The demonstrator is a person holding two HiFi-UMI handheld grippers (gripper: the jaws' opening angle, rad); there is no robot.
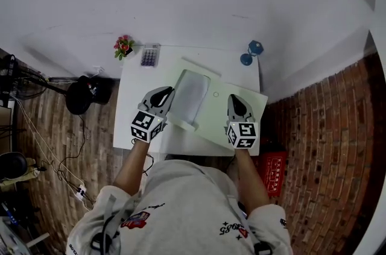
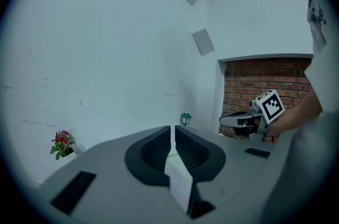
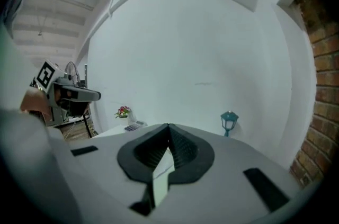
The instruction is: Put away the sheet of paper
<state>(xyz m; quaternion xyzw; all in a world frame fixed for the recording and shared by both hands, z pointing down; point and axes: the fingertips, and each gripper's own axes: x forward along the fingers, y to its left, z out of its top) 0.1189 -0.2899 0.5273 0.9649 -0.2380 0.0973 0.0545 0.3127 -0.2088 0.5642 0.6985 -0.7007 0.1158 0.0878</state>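
Sheet of paper (image 2: 179, 181): in the left gripper view only a narrow strip shows, remainder hidden. Calculator (image 1: 149, 55) keys too small to read. Red crate (image 1: 275, 174) partly behind a forearm (image 1: 252, 178).

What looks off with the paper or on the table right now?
The sheet of paper is not flat: near the left gripper, which pinches one edge, it bows up into a curl, and it sits skewed to the table. The right gripper pinches its other edge. Nothing looks spilled or damaged.
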